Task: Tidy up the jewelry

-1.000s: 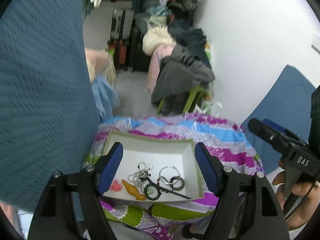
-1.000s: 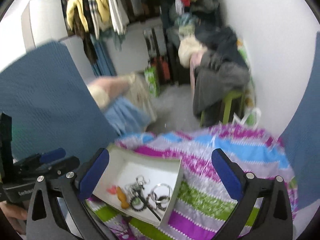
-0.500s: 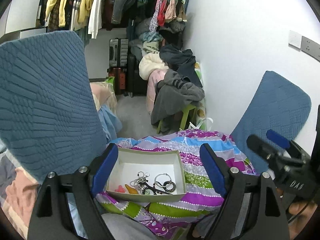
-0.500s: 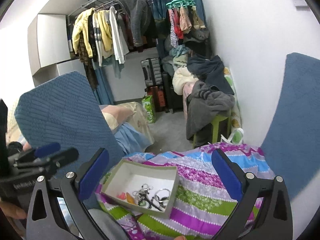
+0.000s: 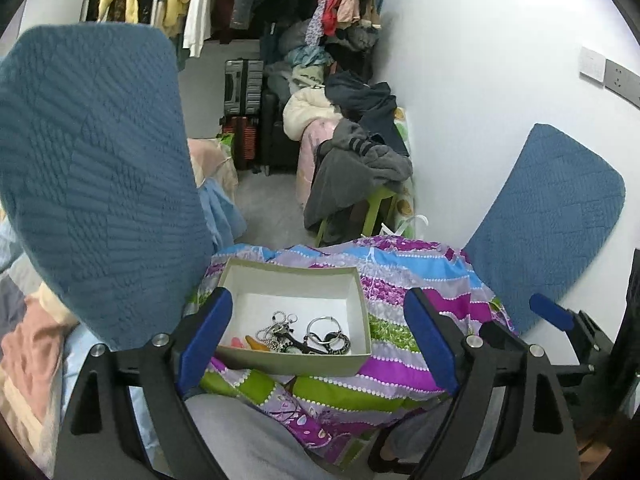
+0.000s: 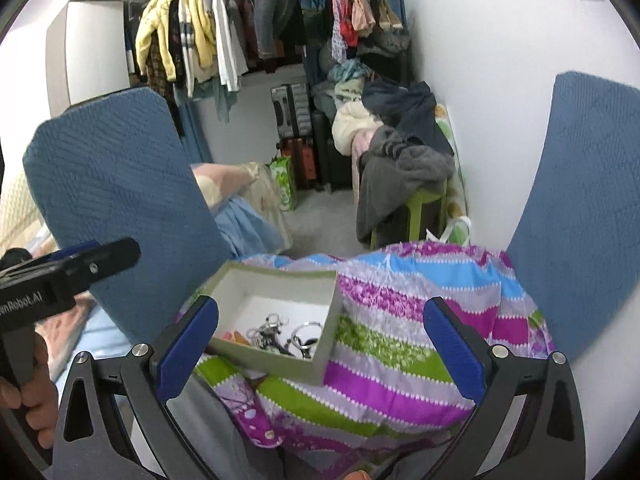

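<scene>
A shallow grey-green cardboard box [image 5: 294, 272] with a white inside rests on a striped quilt [image 5: 400, 280] over a person's lap. In it lie silver rings [image 5: 322, 326], a tangle of chains [image 5: 280, 328], a dark patterned bangle [image 5: 339, 343], an orange piece [image 5: 256, 343] and a pink piece [image 5: 236, 342]. My left gripper [image 5: 316, 340] hovers back from the box, its jaws opening, with nothing pressed between the blue pads. My right gripper [image 6: 320, 344] hangs wide open to the right of the box [image 6: 276, 366], also holding nothing.
Blue quilted cushions stand at the left [image 5: 92, 184] and against the white wall at the right [image 5: 544, 224]. Beyond the quilt are a green stool piled with clothes [image 5: 360, 168], suitcases [image 5: 244, 88] and a rack of hanging clothes [image 6: 200, 40]. A hand [image 6: 36, 392] grips the left tool.
Both views have drawn back and up from the box, which now looks smaller and farther off. The left jaws have spread a little wider.
</scene>
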Demonstrator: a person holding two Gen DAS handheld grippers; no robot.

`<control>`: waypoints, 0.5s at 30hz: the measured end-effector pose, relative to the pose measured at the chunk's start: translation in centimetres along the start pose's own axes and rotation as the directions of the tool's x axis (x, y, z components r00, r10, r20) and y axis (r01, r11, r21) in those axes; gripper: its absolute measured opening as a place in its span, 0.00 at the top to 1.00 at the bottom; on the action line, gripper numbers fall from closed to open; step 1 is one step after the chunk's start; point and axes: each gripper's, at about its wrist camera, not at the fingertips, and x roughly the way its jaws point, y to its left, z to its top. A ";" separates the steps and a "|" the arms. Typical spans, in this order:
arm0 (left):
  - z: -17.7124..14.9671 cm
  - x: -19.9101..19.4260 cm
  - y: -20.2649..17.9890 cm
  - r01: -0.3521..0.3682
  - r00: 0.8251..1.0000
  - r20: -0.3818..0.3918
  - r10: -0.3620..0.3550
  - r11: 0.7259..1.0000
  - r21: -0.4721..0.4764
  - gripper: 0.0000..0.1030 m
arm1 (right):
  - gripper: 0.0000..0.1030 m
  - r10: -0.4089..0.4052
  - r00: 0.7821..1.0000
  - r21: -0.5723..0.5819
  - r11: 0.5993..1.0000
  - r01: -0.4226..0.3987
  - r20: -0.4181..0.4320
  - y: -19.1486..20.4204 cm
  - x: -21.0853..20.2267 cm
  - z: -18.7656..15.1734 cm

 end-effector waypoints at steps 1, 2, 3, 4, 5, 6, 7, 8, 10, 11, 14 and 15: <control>-0.3 0.0 0.0 -0.004 1.000 -0.004 0.004 1.000 -0.003 0.15 | 0.00 -0.004 1.000 0.004 1.000 0.004 -0.010 -0.1 0.2 -0.5; -0.6 0.3 0.1 -0.008 1.000 -0.010 0.008 1.000 -0.005 0.15 | 0.00 -0.005 1.000 0.008 1.000 0.005 -0.016 0.0 0.4 -0.8; -0.9 0.6 0.1 -0.012 1.000 -0.019 0.012 1.000 -0.002 0.15 | 0.00 -0.006 1.000 0.013 1.000 0.007 -0.022 -0.1 0.6 -1.1; -1.2 0.7 0.2 -0.015 1.000 -0.028 0.015 1.000 0.003 0.15 | 0.00 -0.008 1.000 0.016 1.000 0.008 -0.028 -0.1 0.9 -1.4; -1.5 0.9 0.1 -0.017 0.999 -0.036 0.017 1.000 0.008 0.15 | 0.00 -0.009 0.999 0.018 1.000 0.010 -0.032 -0.1 1.0 -1.6; -1.8 1.1 0.1 -0.021 0.999 -0.043 0.022 1.000 0.011 0.15 | 0.00 -0.010 0.999 0.020 1.000 0.011 -0.036 -0.1 1.2 -1.8; -2.0 1.3 0.1 -0.025 0.999 -0.047 0.026 1.000 0.009 0.15 | 0.00 -0.010 0.999 0.020 1.000 0.011 -0.043 0.0 1.5 -2.0; -2.2 1.4 0.2 -0.024 0.998 -0.050 0.025 1.000 0.008 0.15 | 0.00 -0.011 0.999 0.020 1.000 0.012 -0.051 0.1 1.7 -2.1; -2.6 1.8 0.2 -0.028 0.998 -0.063 0.029 1.000 0.013 0.15 | 0.00 -0.013 0.998 0.021 1.000 0.015 -0.065 0.2 2.1 -2.6; -2.7 2.0 0.2 -0.035 0.997 -0.068 0.035 0.999 0.014 0.15 | 0.00 -0.013 0.998 0.022 1.000 0.015 -0.069 0.3 2.3 -2.7; -2.6 2.1 0.4 -0.073 0.995 -0.064 0.073 0.997 0.012 0.15 | 0.00 -0.020 0.997 0.022 1.000 0.022 -0.075 0.4 2.6 -3.0; -2.6 2.3 0.4 -0.079 0.994 -0.070 0.080 0.997 0.013 0.15 | 0.00 -0.022 0.997 0.022 0.999 0.024 -0.075 0.4 2.6 -3.0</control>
